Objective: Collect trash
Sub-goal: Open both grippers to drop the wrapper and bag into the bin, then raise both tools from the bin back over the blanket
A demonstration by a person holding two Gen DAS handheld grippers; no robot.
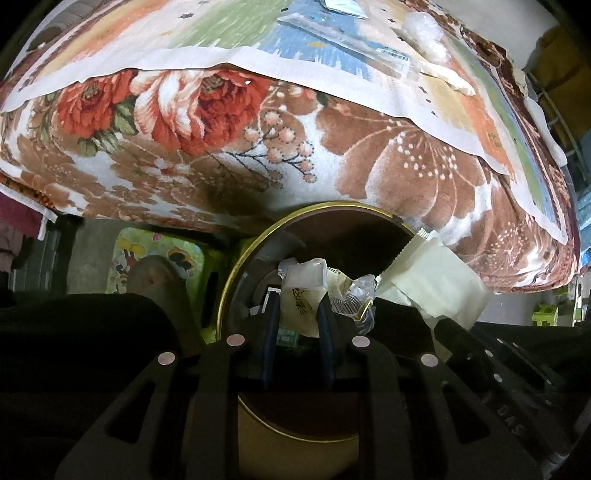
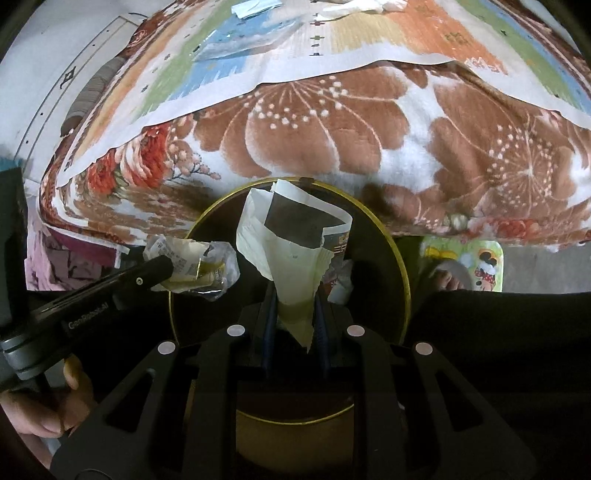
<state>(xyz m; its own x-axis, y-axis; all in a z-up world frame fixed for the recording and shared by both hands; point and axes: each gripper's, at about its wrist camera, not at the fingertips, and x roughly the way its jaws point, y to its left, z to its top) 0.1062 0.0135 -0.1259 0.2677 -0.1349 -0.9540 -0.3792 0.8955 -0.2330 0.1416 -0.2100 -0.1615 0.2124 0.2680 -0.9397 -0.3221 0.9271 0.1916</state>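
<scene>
Trash here means two light scraps held over a round bin [image 2: 400,291] with a gold rim, which stands on the floor against the bed [image 1: 388,162]. The right hand-held gripper [image 2: 295,314] is closed on a pale paper wrapper [image 2: 291,251] with a dark printed panel, pinched near its lower point so the rest fans upward above the bin's mouth. The left hand-held gripper [image 1: 297,314] is closed on a crumpled clear plastic wrapper [image 1: 306,291] with yellowish print, also hanging over the opening. Both pieces look thin, soft and nearly weightless; they will crush rather than resist, so a pinch on any bunched fold should hold, though slick film may slip. More scraps seem to lie inside the bin, but it is too dark to be sure. On the bed's patterned sheet, further litter waits: a clear plastic bag [image 1: 424,33] and a bluish packet [image 2: 255,7].
</scene>
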